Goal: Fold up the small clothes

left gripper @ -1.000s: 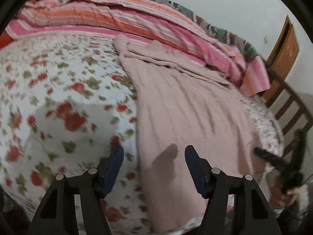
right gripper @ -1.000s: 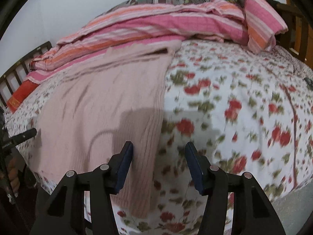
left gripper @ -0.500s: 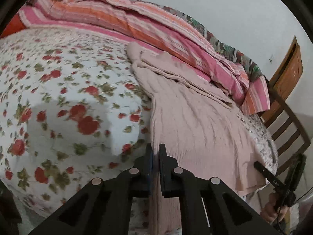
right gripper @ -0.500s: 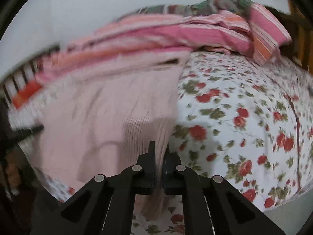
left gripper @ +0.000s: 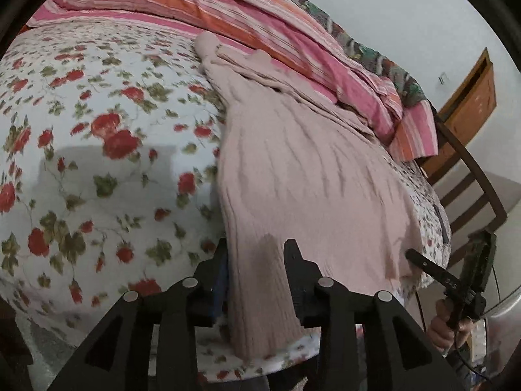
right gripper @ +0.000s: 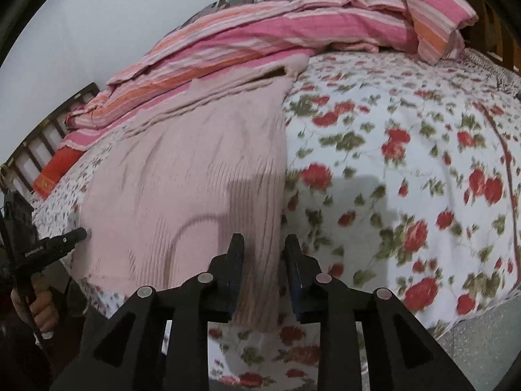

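Left wrist view: both my left hand-held gripper [left gripper: 255, 257] and right hand-held gripper [right gripper: 263, 254], clamped half a second ago, now gape around the pink knit sweater's [left gripper: 302, 169] 6 o'clock hem on the bed [left gripper: 97, 163], so regrasp.

A sweater [left gripper: 302, 176] lies on the bed [left gripper: 97, 169]; blankets [left gripper: 260, 22] sit behind it at twelve o'clock.

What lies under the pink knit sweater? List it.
The pink knit sweater lies flat on the rose-print bedsheet, its hem hanging over the bed's edge. The sheet shows on both sides; anything else beneath the sweater is covered.
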Available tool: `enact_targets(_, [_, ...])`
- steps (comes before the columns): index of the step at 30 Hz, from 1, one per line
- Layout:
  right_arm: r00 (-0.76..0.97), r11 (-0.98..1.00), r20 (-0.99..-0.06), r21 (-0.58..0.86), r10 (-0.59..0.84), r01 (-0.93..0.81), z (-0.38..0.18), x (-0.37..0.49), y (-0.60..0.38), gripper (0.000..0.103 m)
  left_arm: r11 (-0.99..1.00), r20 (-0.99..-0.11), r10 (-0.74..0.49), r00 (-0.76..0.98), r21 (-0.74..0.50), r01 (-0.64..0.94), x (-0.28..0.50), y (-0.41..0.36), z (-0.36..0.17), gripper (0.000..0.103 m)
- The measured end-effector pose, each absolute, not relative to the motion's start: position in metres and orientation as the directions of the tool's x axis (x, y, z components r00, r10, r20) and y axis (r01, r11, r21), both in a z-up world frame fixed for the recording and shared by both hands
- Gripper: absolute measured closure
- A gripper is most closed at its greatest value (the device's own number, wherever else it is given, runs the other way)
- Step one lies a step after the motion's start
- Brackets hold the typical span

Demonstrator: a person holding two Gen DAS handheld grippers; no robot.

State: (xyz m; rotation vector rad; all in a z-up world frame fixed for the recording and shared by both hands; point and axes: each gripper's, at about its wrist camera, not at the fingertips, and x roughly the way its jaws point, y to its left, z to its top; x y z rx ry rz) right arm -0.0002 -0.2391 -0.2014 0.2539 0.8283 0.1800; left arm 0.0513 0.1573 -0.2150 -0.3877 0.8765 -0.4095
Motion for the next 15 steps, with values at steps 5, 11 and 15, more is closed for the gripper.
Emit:
enact_targets(5, [0.66, 0.953, -0.7, 0.293, 0.272, -0.081, -0.204, -0.01, -0.236, 0.076, 0.836, -0.638, -0.526, 0.562, -0.51, 0.203, 0.036, 0.154, -0.216, 0.072])
enact_targets(11, [0.631, 0.957, -0.728, 0.276, 0.269, -0.089, -0.201, -0.003, -0.226, 0.097, 0.844, -0.646, -0.51, 0.568, -0.502, 0.189, 0.026, 0.148, -0.215, 0.096])
enact_targets(15, [0.671, 0.948, -0.677, 0.287, 0.301, -0.135, -0.178, -0.006, -0.224, 0.097, 0.765, -0.533, -0.589, 0.607, -0.609, 0.209, 0.026, 0.17, -0.191, 0.096])
